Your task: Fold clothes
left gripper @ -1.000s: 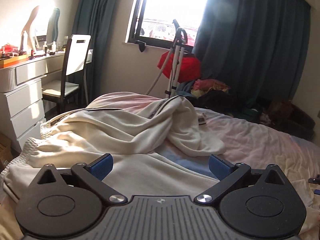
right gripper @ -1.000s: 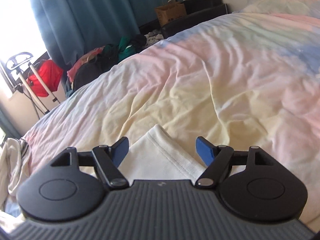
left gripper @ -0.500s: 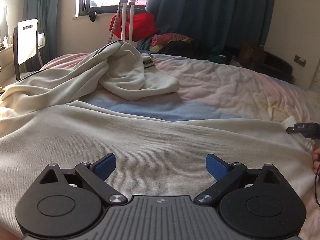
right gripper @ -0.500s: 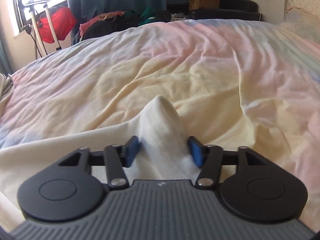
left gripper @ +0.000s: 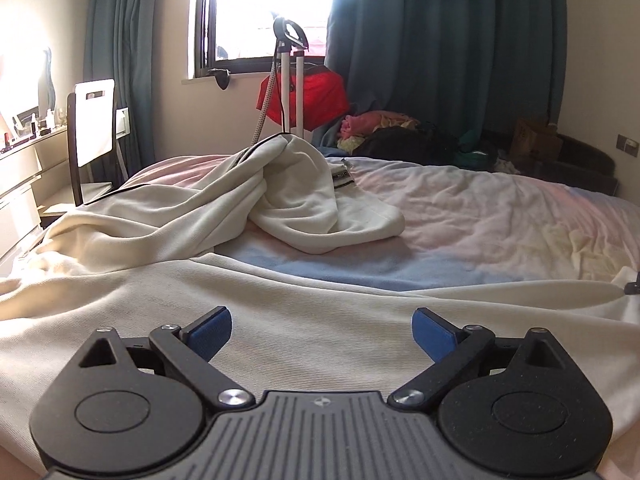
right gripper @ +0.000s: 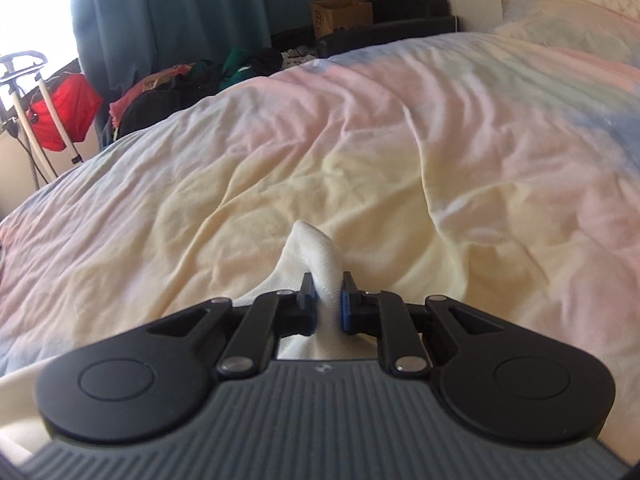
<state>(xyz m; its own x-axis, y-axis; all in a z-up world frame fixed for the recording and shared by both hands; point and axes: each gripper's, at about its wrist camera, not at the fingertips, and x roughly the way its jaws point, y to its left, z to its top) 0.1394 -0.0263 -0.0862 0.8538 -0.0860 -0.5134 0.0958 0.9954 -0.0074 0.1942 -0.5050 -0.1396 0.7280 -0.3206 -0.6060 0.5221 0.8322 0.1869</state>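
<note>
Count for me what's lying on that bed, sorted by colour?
Cream knit garments: 2, one spread flat under the open left gripper, one bunched up behind it
Pastel tie-dye bed cover: 1
Total: 3

Pastel duvet (right gripper: 360, 128) rumpled across bed. Teal curtains (left gripper: 440, 48) flanking bright window (left gripper: 264, 8). Red bag (left gripper: 316, 96) behind white stand (left gripper: 286, 80). White-backed chair (left gripper: 94, 124) at left, beside drawers (left gripper: 20, 184). Cardboard box (right gripper: 340, 16) by far wall.

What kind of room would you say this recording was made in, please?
Most likely a lived-in bedroom: a wide bed under a pastel duvet, a dressing table with toiletries beside a chair, and teal curtains at the window.
</note>
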